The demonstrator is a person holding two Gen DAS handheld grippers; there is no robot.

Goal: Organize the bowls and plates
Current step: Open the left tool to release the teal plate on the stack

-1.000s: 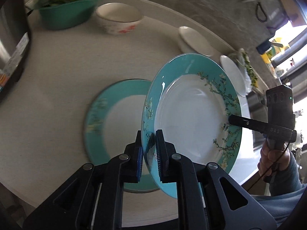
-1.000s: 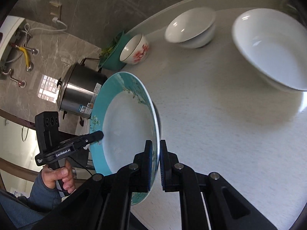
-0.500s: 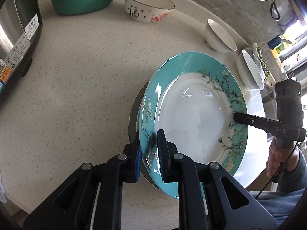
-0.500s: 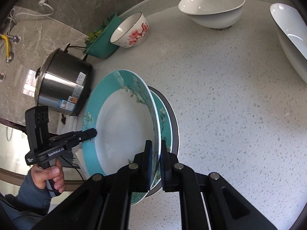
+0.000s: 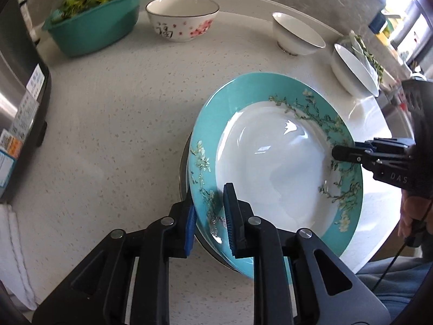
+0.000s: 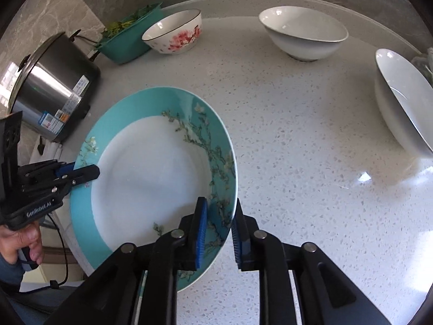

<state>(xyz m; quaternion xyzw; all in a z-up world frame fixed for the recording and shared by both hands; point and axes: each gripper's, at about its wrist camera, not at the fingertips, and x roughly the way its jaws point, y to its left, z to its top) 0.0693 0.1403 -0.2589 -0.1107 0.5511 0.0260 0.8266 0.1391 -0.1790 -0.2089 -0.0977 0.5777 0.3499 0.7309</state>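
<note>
A teal-rimmed plate with a white centre and blossom branches (image 5: 273,168) lies on top of a second plate, whose edge (image 5: 186,162) peeks out at the left; it also shows in the right wrist view (image 6: 151,173). My left gripper (image 5: 209,220) is open, its jaws apart on either side of the plate's near-left rim. My right gripper (image 6: 218,226) is open, its jaws straddling the plate's right rim. Each gripper shows in the other's view, at the plate's far edge.
On the white speckled counter (image 6: 311,162) stand a flowered bowl (image 5: 182,17), two white bowls (image 6: 303,33) (image 6: 403,119), a teal basin of greens (image 5: 93,25) and a steel cooker (image 6: 51,86). A white cloth (image 5: 13,254) lies at the left edge.
The plate came down from tilted onto the second plate on the counter. Both grippers opened and let go of its rim.
</note>
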